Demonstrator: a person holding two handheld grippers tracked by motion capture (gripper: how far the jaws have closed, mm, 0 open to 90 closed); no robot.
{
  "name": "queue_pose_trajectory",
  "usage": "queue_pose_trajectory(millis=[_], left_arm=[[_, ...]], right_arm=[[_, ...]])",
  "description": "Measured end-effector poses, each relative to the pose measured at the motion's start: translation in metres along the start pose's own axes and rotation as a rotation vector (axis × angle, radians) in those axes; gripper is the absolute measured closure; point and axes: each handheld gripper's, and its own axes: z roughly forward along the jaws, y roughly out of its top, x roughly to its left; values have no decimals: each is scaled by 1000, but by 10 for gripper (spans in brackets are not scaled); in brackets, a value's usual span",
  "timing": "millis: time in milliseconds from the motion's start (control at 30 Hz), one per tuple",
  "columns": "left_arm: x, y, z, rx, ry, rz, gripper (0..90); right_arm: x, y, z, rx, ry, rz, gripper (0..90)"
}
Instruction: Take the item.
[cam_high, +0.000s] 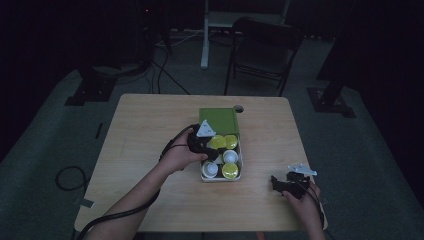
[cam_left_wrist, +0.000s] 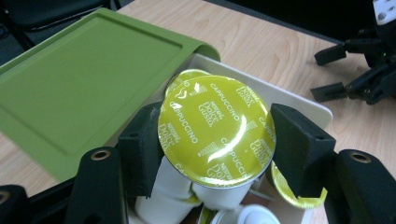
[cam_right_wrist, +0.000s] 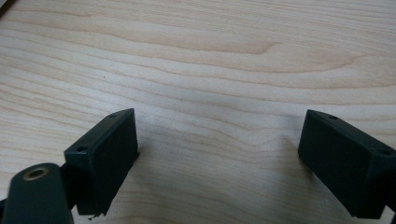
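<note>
Left gripper view: left gripper pinches a yellow-lidded capsule over the capsule-filled white box.

Tabletop: pale wood grain, set in a dark room.
Folding chair: dark, beyond the far edge.
Floor cables: looped on grey carpet, left.

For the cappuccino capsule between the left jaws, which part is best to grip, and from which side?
Grip the capsule on its white cup wall just under the foil rim, coming from above the white box. The foil lid is wide and thin, while the body below offers two opposite sides; the left gripper already has its pads there.
</note>
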Motion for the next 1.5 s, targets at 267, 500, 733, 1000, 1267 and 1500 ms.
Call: queue_pose_trajectory(millis=[267,500,733,1000,1267,1500], left_arm=[[5,-11,-14,-13,23,-28,387],[12,-16,-29,-10,47,-38,388],[17,-26,-41,-15,74,-48,387],[28,-39,-53,-11,94,-78,388],[37,-57,-62,-11,115,-126,387],[44,-71,-68,-15,144,-150,388]], right_arm=[[0,0,0,0,0,0,114],[0,0,0,0,0,0,114],[0,0,0,0,0,0,114],[0,0,0,1,0,1,114],[0,0,0,0,0,-3,114],[0,0,0,1,0,1,114]])
